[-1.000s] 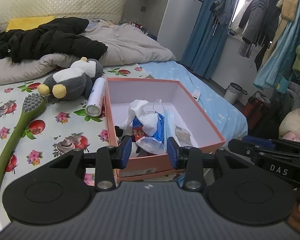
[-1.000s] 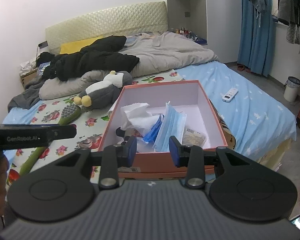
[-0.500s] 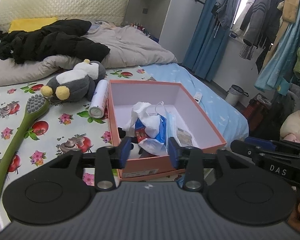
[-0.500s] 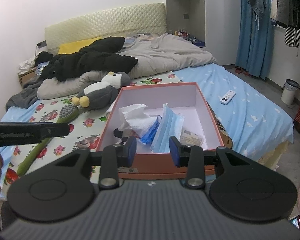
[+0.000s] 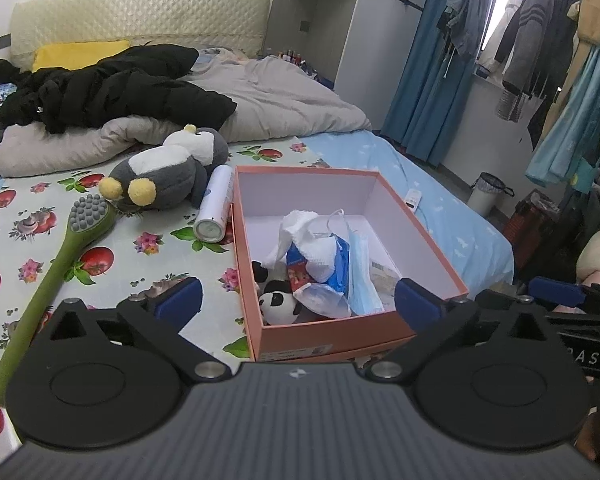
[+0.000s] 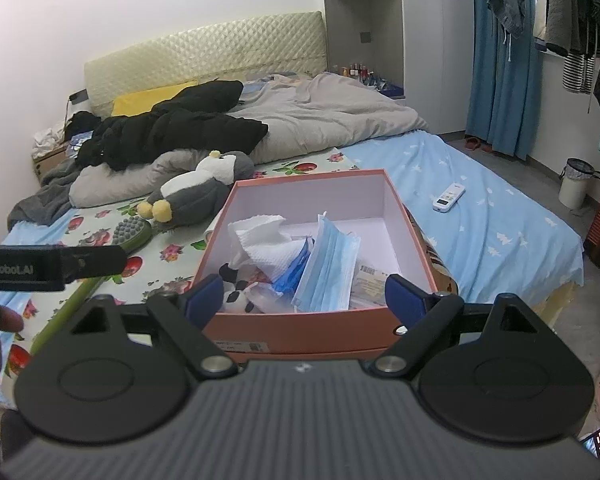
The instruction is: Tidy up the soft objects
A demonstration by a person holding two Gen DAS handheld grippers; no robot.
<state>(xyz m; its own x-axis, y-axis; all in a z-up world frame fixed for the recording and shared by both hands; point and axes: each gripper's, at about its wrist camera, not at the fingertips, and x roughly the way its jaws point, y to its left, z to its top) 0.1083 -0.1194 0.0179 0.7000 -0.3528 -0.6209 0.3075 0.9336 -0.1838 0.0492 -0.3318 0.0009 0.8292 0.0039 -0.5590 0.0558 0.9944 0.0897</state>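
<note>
Both tongs had just been opening, jaws wide, nothing held. Left gripper (image 5: pixel 296 300) and right gripper (image 6: pixel 304 294) hung before the pink box (image 5: pixel 340 336) on the bed; penguin plush (image 5: pixel 160 176) lay beyond-left, well apart.

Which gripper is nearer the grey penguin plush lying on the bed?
Left. The left gripper hangs at the box's near corner on the penguin plush's side; the right gripper faces the box's near wall, the penguin plush beyond its far-left corner. Both jaws open, empty.
</note>
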